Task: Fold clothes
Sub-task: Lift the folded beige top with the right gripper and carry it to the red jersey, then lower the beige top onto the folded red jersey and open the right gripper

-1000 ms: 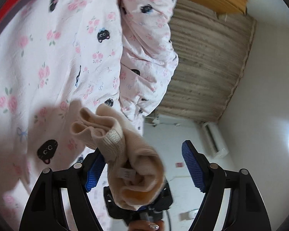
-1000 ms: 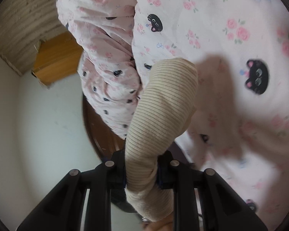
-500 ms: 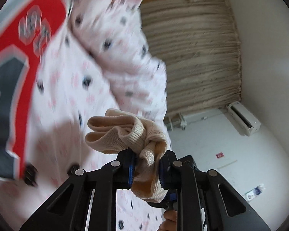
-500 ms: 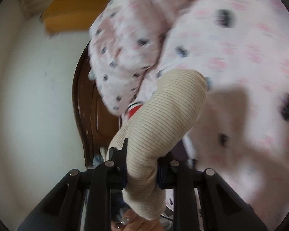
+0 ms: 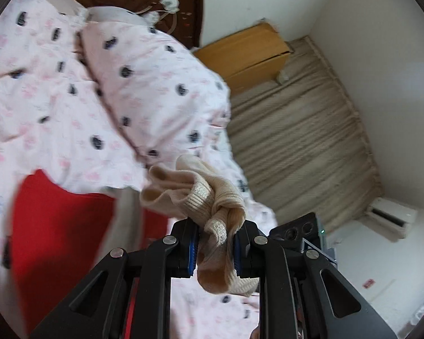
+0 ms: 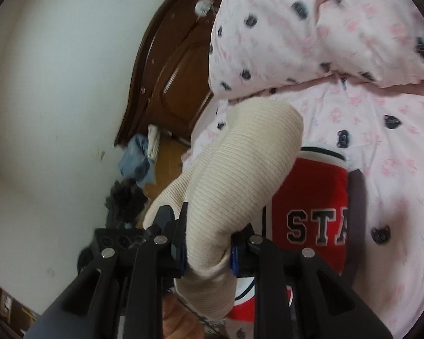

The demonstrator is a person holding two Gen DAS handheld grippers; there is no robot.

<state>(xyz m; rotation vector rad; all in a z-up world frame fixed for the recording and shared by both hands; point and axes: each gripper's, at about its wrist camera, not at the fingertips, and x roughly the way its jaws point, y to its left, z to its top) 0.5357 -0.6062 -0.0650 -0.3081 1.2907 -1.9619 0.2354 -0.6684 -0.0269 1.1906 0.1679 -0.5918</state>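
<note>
My left gripper [image 5: 214,247] is shut on a bunched end of a beige knit garment [image 5: 196,195], whose ribbed edge and folds stick out above the blue pads. My right gripper [image 6: 207,250] is shut on a thick ribbed roll of the same cream knit [image 6: 240,166], which bulges up and forward past the fingers. Both are held above a bed with a pink cat-and-rose cover [image 5: 70,107]. A red jersey [image 6: 311,203] with black letters lies on the bed behind the roll; its red cloth [image 5: 65,226] shows in the left wrist view too.
A dark wooden headboard [image 6: 169,70] stands against the white wall. A bunched pink duvet [image 6: 325,28] lies at the head of the bed. A cardboard box [image 5: 248,53] and beige curtain [image 5: 302,130] are off the bed's side. Blue and dark clothes [image 6: 135,163] pile by the headboard.
The left jaws, open around the knit a second ago, have shut on it. Both grippers have swung and rolled, bringing the red jersey and headboard into view. The right grip is unchanged.
</note>
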